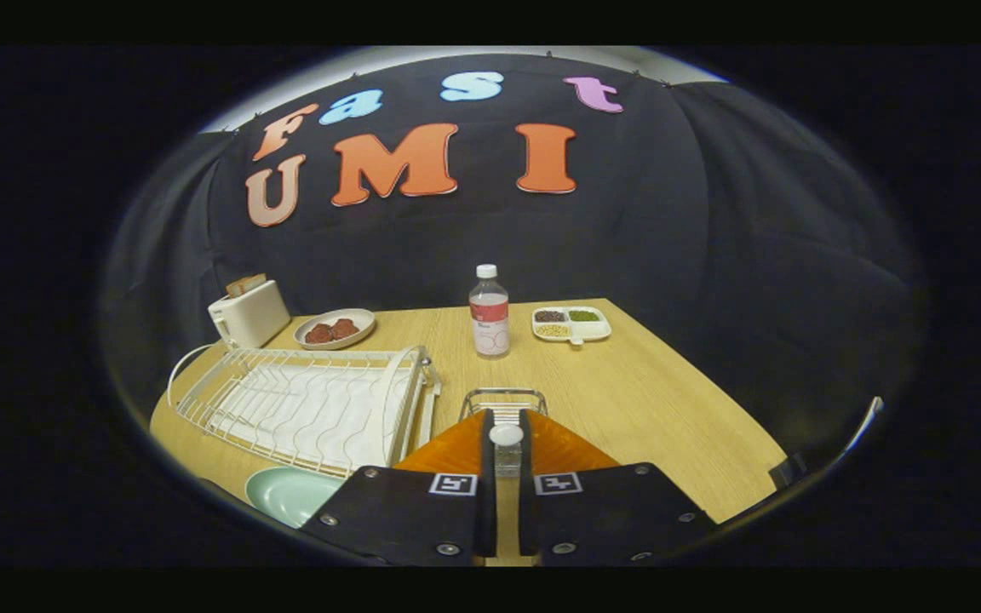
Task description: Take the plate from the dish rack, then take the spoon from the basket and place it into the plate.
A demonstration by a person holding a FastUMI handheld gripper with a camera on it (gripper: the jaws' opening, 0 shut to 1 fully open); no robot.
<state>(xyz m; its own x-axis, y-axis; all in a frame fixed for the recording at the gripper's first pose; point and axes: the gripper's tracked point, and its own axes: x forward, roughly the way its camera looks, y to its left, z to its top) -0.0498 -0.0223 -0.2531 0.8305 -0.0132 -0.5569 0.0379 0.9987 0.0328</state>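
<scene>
My gripper [505,419] is shut on the spoon [506,436], whose white rounded end and clear handle stand up in the narrow gap between the two fingers. Just beyond the fingertips sits the small wire basket [503,397] on the wooden table. The pale green plate [286,495] lies flat on the table to the left of the gripper, in front of the white wire dish rack [312,407]. The rack holds no dishes that I can see.
Behind the basket stands a capped water bottle [489,313]. A divided white tray of beans [571,324] lies right of it. A plate of red patties [335,329] and a white toaster [249,312] sit behind the rack. The table's right edge [712,400] runs diagonally.
</scene>
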